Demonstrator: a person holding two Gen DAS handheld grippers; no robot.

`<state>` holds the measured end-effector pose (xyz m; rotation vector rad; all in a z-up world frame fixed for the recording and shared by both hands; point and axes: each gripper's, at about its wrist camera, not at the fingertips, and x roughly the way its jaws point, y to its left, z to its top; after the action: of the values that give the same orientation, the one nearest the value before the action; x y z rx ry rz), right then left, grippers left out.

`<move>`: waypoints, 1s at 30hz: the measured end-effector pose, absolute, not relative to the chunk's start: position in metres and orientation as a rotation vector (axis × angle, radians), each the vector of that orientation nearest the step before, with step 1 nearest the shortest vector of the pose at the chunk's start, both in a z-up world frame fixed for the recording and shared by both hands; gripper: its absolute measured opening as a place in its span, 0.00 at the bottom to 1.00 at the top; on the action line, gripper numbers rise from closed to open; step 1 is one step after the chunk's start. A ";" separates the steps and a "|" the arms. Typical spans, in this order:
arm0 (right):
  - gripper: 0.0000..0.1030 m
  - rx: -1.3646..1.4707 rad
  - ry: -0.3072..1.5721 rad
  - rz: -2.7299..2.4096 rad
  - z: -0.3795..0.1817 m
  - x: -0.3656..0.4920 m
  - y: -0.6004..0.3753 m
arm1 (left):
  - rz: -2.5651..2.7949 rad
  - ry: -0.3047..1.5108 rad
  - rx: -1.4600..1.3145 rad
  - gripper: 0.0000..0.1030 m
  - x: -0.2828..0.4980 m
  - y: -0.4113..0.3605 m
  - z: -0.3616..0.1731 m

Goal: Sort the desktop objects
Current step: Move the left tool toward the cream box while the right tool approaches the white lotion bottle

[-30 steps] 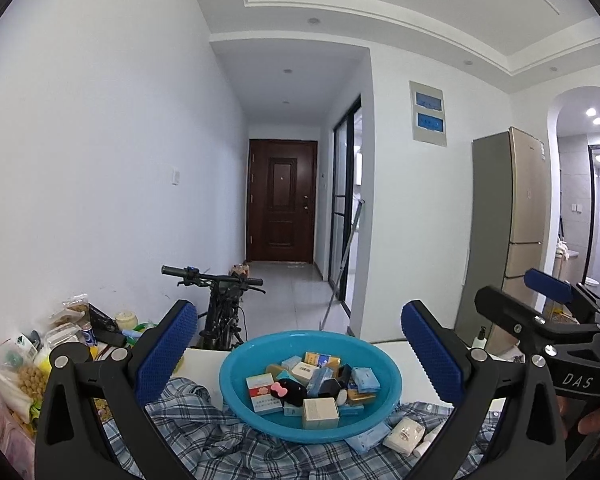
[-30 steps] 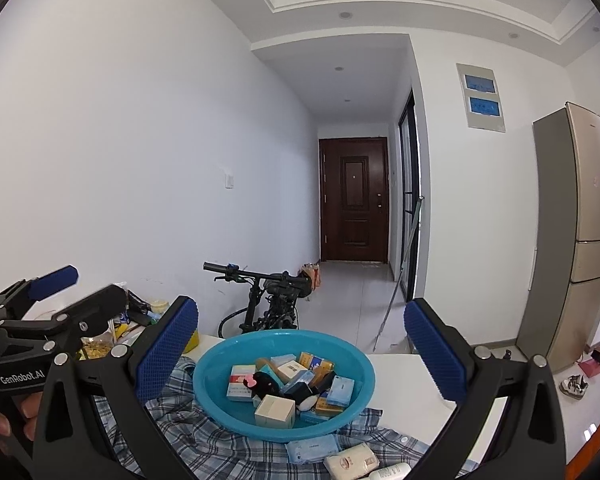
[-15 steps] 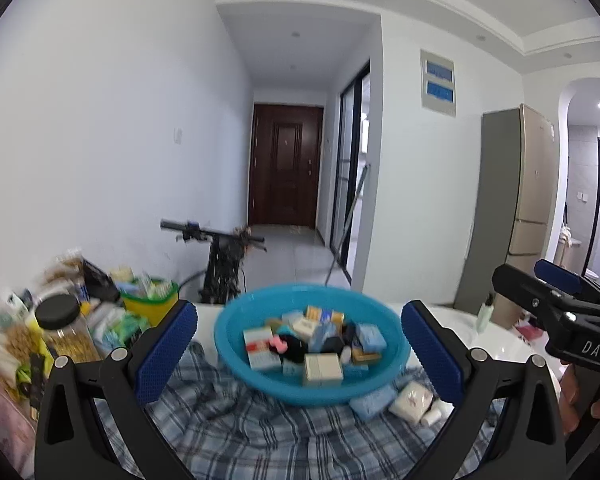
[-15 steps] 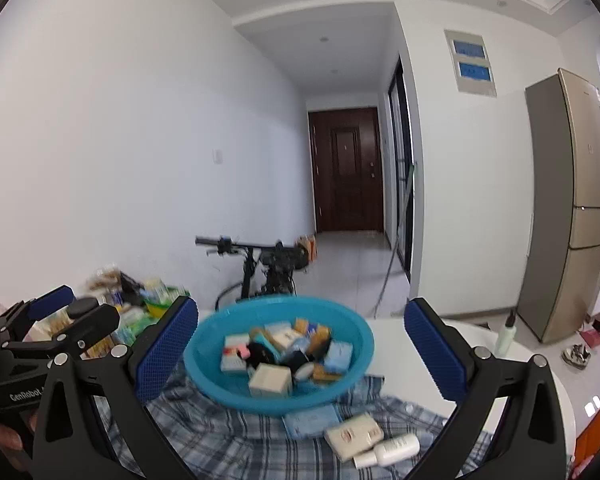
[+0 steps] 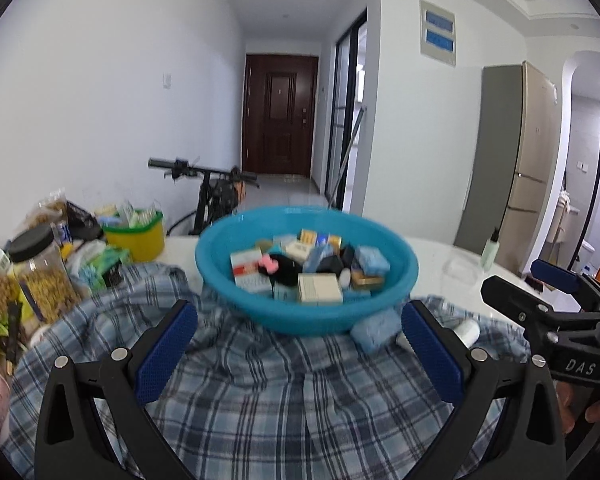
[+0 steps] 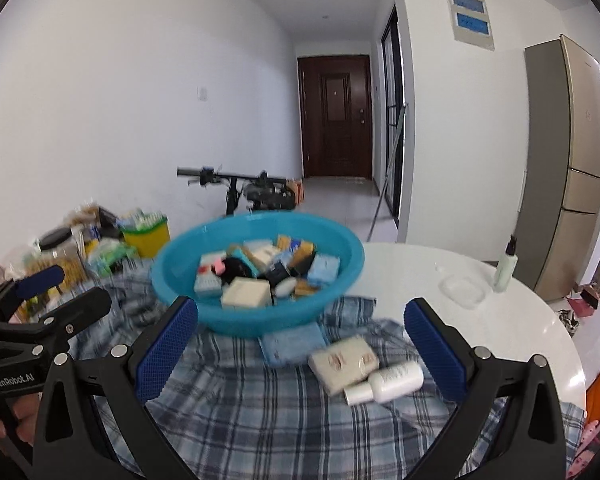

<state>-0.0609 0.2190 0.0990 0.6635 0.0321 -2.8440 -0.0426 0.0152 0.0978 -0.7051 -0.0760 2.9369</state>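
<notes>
Left wrist view puts your left gripper [image 5: 298, 354] low over the plaid cloth [image 5: 260, 400], its jaws spread wide and holding nothing. Straight ahead of it sits the blue basin [image 5: 306, 312], resting on the cloth and heaped with small boxes [image 5: 320, 288] and other bits. A blue pack [image 5: 374, 330] lies on the cloth touching the basin's near right side. To your left along the desk [image 5: 432, 252] stand a jar [image 5: 40, 276] with a black lid and a yellow tub [image 5: 136, 236] among blurred packets. Your right gripper [image 5: 540, 292] shows at the right edge, its jaws parted too.

From the right wrist, your right gripper [image 6: 300, 354] also hangs over the cloth [image 6: 280, 420] with jaws wide apart and nothing in them. The basin [image 6: 256, 316] is just ahead, slightly left. Between the jaws, on the cloth, lie the blue pack [image 6: 292, 344], a white soap bar [image 6: 344, 364] and a small white bottle [image 6: 384, 382] on its side, the last two touching. A spray bottle [image 6: 506, 268] stands upright far right on the bare white desk [image 6: 420, 264], near a clear dish [image 6: 462, 288].
</notes>
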 end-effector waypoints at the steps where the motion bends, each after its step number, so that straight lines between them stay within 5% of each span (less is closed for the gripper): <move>1: 1.00 0.677 0.047 -2.848 0.094 -0.060 0.218 | 2.928 -0.080 -0.728 1.00 -0.044 0.016 0.092; 19: 1.00 0.878 0.028 -2.786 0.046 -0.070 0.225 | 2.823 -0.049 -1.016 1.00 -0.063 0.028 0.025; 30: 1.00 0.982 0.176 -2.672 0.036 -0.093 0.255 | 2.610 0.170 -1.045 1.00 -0.093 0.069 0.014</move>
<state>-0.0931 0.2554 0.0364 0.9819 0.1755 -2.6715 -0.0930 0.0691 0.0137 -1.0453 0.1703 2.6104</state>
